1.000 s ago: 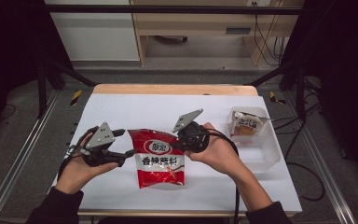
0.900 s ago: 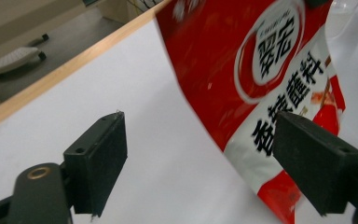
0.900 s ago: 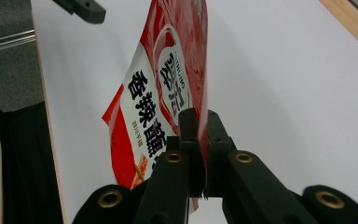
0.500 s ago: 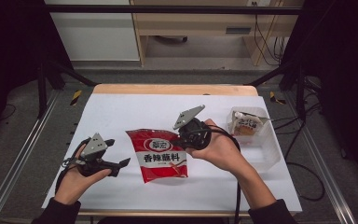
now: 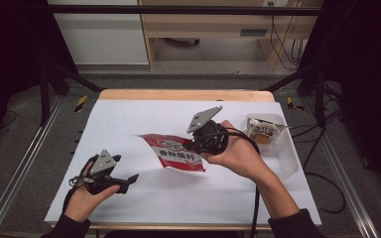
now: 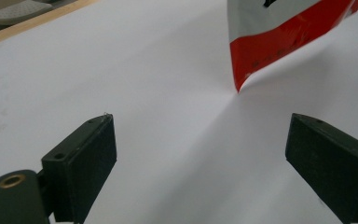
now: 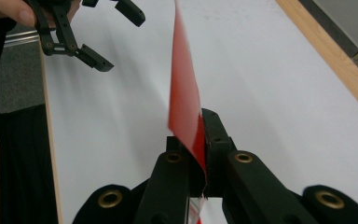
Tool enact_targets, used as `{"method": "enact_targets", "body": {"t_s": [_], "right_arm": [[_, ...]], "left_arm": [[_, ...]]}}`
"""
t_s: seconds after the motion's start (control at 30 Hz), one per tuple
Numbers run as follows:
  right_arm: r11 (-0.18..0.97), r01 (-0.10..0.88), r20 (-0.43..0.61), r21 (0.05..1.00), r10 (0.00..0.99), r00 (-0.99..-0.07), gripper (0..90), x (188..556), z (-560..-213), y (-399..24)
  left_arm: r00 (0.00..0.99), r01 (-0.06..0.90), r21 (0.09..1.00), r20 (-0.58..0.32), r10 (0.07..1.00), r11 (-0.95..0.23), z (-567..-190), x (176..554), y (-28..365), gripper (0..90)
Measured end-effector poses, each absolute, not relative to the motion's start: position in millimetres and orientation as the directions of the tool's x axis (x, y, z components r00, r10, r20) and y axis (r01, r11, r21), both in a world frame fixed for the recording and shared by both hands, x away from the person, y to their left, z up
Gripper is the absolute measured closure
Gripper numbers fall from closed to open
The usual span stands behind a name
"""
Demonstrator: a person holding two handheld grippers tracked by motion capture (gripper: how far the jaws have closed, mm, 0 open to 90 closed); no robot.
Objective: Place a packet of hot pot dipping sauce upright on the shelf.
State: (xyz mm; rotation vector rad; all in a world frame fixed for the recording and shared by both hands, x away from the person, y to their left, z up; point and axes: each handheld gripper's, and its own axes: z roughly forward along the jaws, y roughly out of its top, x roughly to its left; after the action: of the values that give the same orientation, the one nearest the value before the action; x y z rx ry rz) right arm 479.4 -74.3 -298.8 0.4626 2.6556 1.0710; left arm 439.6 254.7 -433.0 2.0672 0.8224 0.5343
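Your right claw [image 5: 194,145] is clamped on the red snack bag [image 5: 176,153] mid-worktop, its three o'clock edge lifted. Your left claw [image 5: 129,179], at seven o'clock, stands apart, empty. Light, floppy, probably slick: grip the seams.

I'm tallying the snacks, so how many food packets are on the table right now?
2: a red packet held up at mid-table by the right gripper, and a small packet inside the clear tub at right.
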Motion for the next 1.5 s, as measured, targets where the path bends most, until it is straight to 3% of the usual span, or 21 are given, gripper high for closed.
{"method": "enact_targets", "body": {"t_s": [1.5], "right_arm": [[0.593,0.173,-0.163,0.787,0.470,-0.868,90.0,471,-235,-183]], "left_arm": [[0.629,0.418,0.805,0.078,0.773,-0.421,-452,441,265,8.6]]}}
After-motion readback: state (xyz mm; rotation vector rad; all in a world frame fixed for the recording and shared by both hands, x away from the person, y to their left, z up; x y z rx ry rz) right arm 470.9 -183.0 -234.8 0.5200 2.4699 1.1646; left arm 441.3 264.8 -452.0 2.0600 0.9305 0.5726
